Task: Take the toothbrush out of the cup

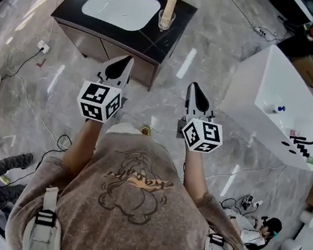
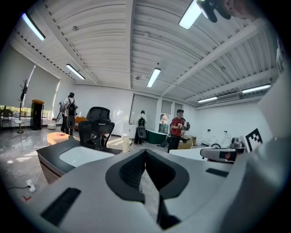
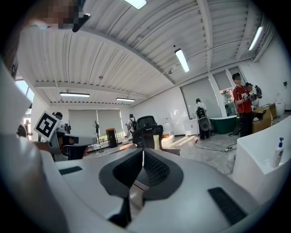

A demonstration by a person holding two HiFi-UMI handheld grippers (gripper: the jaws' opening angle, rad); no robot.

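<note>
A clear cup with a pale, upright toothbrush in it stands on the dark vanity top, right of the white basin. In the left gripper view the cup is small and far off on the counter. Both grippers are held out over the floor, well short of the vanity. My left gripper points at the vanity's front, shut and empty, its tips meeting. My right gripper is level with it to the right, also shut with nothing between its tips.
A white tub-like unit with a bottle on it stands at the right. Cables and a socket strip lie on the marble floor. A black office chair stands behind the vanity. Several people are in the background.
</note>
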